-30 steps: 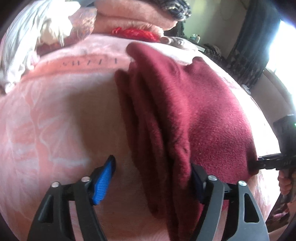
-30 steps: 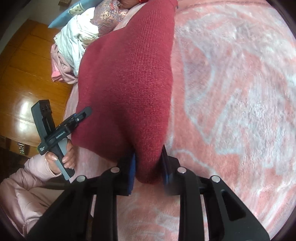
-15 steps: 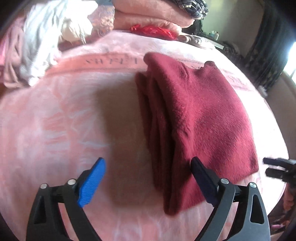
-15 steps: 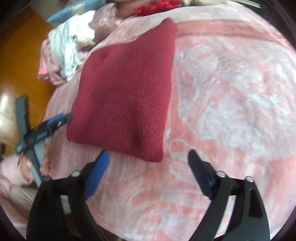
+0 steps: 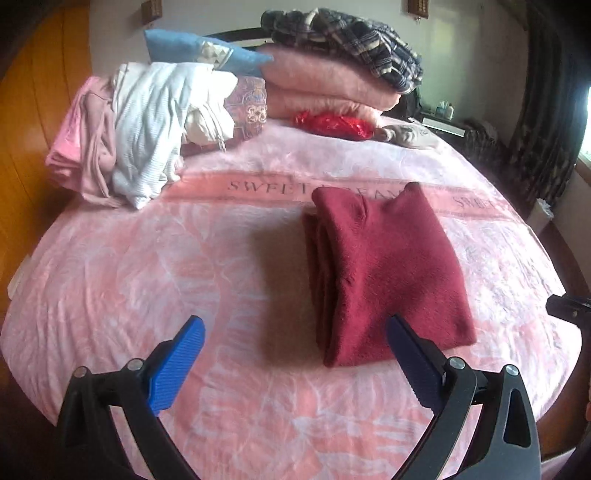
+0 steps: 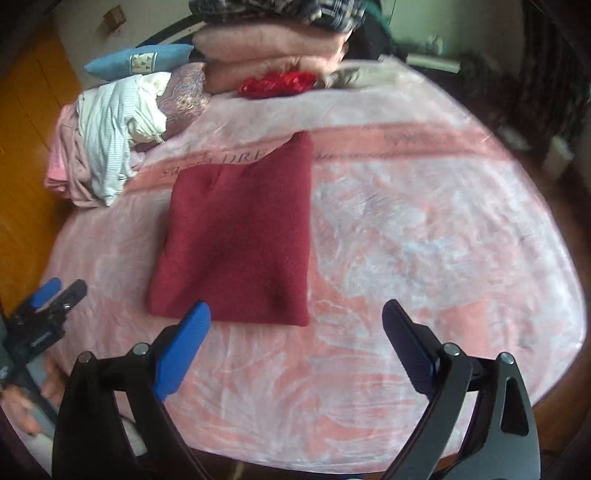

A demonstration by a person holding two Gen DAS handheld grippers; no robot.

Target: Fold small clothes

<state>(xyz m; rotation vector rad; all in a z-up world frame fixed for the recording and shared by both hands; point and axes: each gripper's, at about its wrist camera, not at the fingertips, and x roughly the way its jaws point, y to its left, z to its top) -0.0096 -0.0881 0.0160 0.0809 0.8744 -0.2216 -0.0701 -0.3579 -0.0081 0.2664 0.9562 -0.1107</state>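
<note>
A dark red knitted sweater (image 5: pixel 384 269) lies folded into a neat rectangle on the pink bed cover (image 5: pixel 147 266); it also shows in the right wrist view (image 6: pixel 243 236). My left gripper (image 5: pixel 295 343) is open and empty, held back from the sweater's near edge. My right gripper (image 6: pixel 295 321) is open and empty, just short of the sweater's near edge. The left gripper (image 6: pixel 55 291) appears at the left edge of the right wrist view. The right gripper's tip (image 5: pixel 569 306) shows at the right edge of the left wrist view.
A heap of white and pink clothes (image 5: pixel 136 129) lies at the far left of the bed. Folded pink blankets (image 5: pixel 325 88) with a plaid garment (image 5: pixel 343 33) on top, a blue pillow (image 5: pixel 199 51) and a red item (image 5: pixel 332 123) lie at the far end. Wooden floor lies left.
Both grippers let go of the sweater, opened and pulled back from it. The sweater now lies flat and folded on the bed.
</note>
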